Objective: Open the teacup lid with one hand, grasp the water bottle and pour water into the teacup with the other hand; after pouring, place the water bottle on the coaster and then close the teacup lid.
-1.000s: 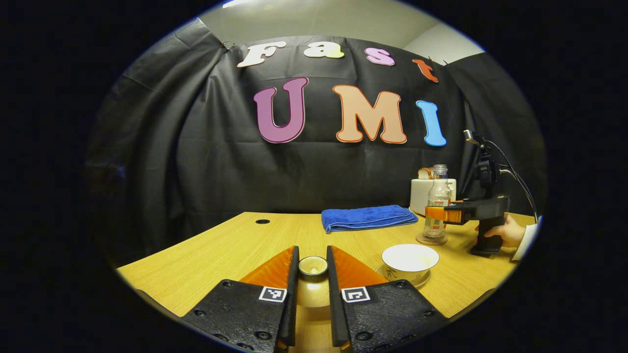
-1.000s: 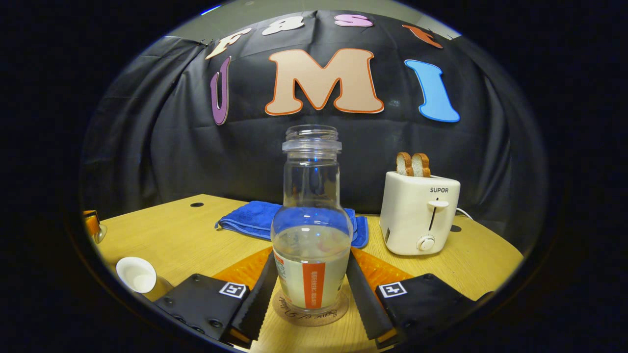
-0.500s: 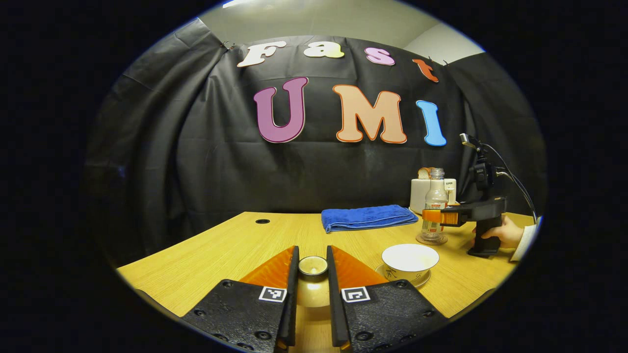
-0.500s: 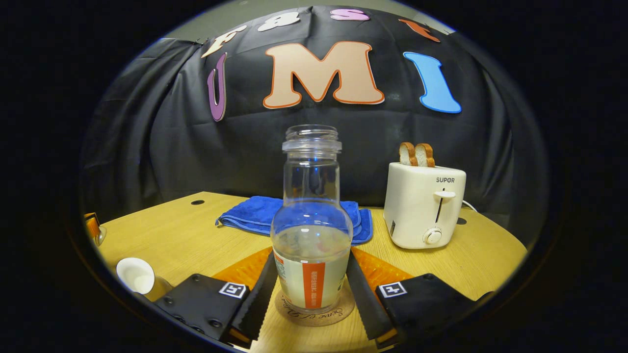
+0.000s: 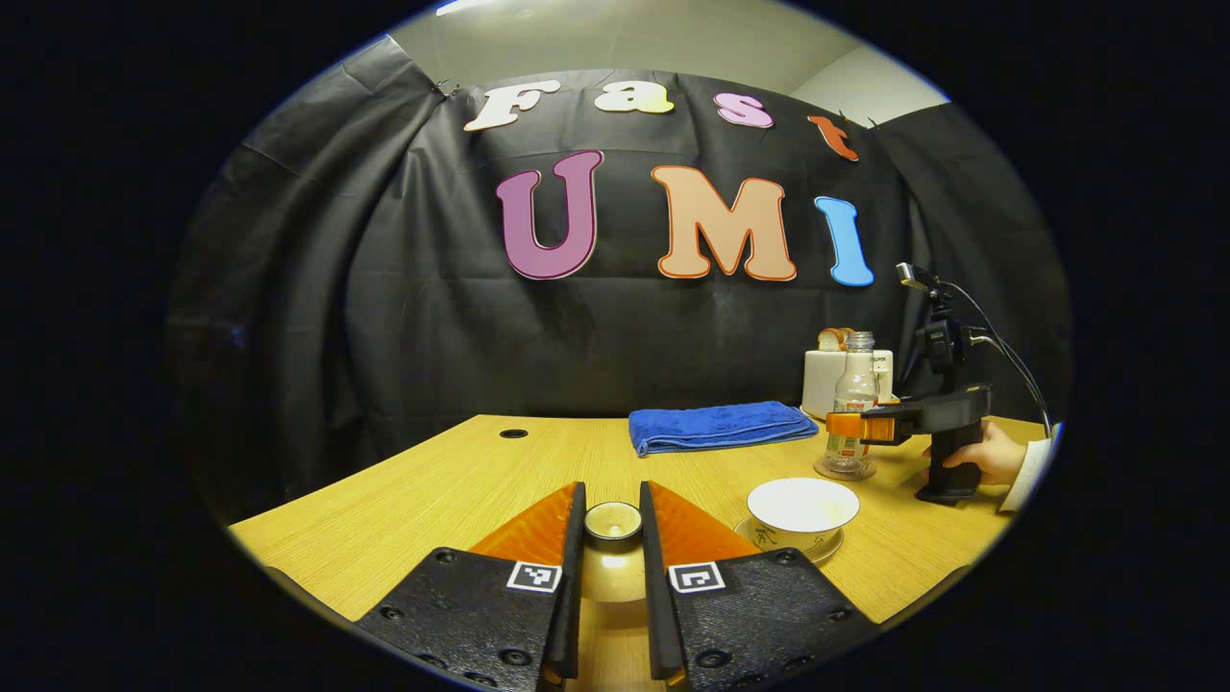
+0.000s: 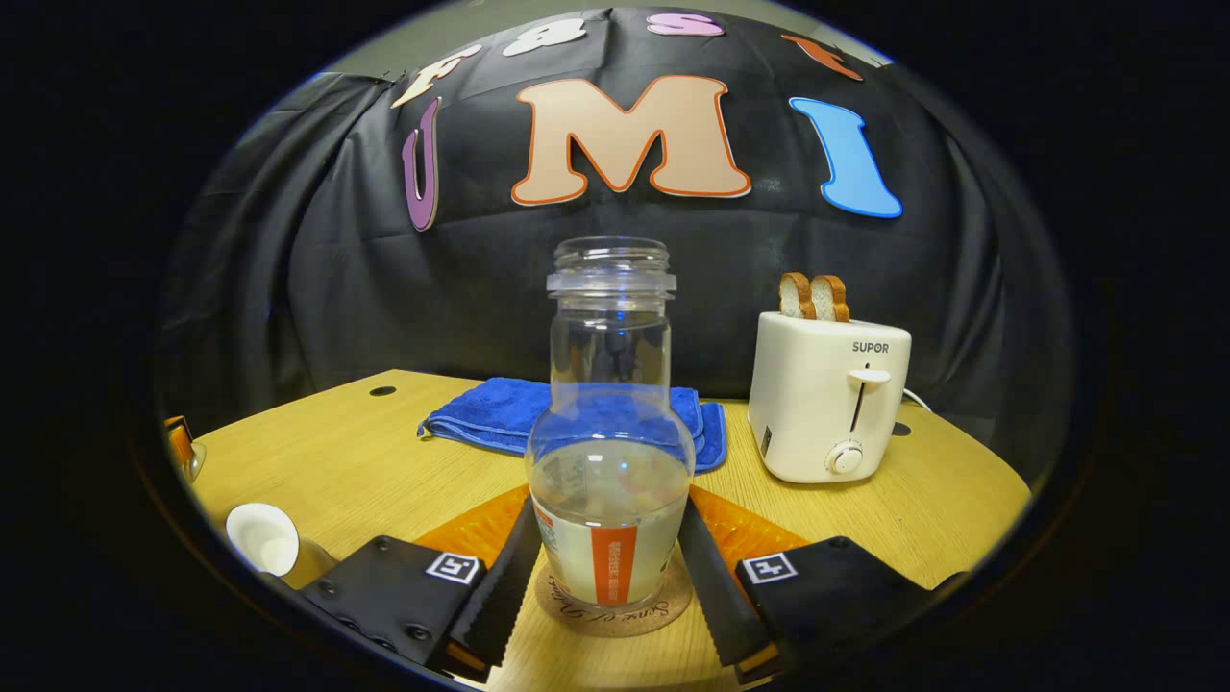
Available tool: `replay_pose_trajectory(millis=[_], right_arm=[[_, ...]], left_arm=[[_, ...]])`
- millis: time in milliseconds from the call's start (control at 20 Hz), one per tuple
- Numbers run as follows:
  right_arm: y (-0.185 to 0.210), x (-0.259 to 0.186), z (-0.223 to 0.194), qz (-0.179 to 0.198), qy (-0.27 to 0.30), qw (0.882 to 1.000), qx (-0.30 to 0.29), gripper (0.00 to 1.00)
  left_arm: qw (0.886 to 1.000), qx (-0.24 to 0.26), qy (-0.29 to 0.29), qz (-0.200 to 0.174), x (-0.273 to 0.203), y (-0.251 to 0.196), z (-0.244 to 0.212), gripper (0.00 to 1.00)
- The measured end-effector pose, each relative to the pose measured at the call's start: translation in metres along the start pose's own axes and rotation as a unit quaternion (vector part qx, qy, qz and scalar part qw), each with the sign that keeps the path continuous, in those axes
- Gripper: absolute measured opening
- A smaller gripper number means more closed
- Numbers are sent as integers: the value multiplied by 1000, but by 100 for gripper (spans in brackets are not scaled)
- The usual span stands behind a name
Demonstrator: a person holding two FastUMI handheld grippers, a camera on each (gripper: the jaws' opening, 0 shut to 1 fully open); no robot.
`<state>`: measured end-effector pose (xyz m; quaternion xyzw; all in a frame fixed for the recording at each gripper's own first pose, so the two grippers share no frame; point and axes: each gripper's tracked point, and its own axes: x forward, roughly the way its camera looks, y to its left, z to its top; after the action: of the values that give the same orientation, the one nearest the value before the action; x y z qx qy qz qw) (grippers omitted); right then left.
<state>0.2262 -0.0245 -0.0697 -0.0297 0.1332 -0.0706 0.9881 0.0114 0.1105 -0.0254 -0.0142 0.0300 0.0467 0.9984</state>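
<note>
In the right gripper view, the right gripper (image 6: pixel 607 567) has its two fingers set against either side of the water bottle (image 6: pixel 609 452), clamped on its lower body at the label. The bottle stands upright with no cap, holding liquid to about the shoulder, and its base rests on the round cork coaster (image 6: pixel 615 607) on the desk (image 6: pixel 336 461). Behind it a folded blue towel (image 6: pixel 480 418) lies on the desk, and to the right stands a white toaster (image 6: pixel 826 399) with two slices of bread (image 6: pixel 815 294) sticking up from its slots. At the lower left edge of this view the open white teacup (image 6: pixel 261 538) shows. In the left gripper view, the left gripper (image 5: pixel 611 557) is closed on the teacup lid (image 5: pixel 613 548), both fingers pressing its knob, the lid held low over the desk near the front edge. To the right of it the teacup (image 5: pixel 803 507) sits uncovered on its saucer (image 5: pixel 828 550). Farther off, the bottle (image 5: pixel 853 408) stands on the coaster between the orange fingers of the other gripper, whose black handle is held by a hand (image 5: pixel 985 457) with a white sleeve.
</note>
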Motion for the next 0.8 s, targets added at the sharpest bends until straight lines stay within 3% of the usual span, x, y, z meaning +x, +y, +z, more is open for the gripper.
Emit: replay_pose_trajectory(millis=[200,250,800], right_arm=[[0,-8,-3,2,5,1000,-5,84],[-1,-11,-2,2,0,1000,-5,81],[-13,-68,10,-2,-70,998,6,84]], left_arm=[[1000,0,-1,-6,0,-3,0,26],[1000,0,0,-8,1,-4,0,26],[998,0,-1,-56,22,-55,1,26]])
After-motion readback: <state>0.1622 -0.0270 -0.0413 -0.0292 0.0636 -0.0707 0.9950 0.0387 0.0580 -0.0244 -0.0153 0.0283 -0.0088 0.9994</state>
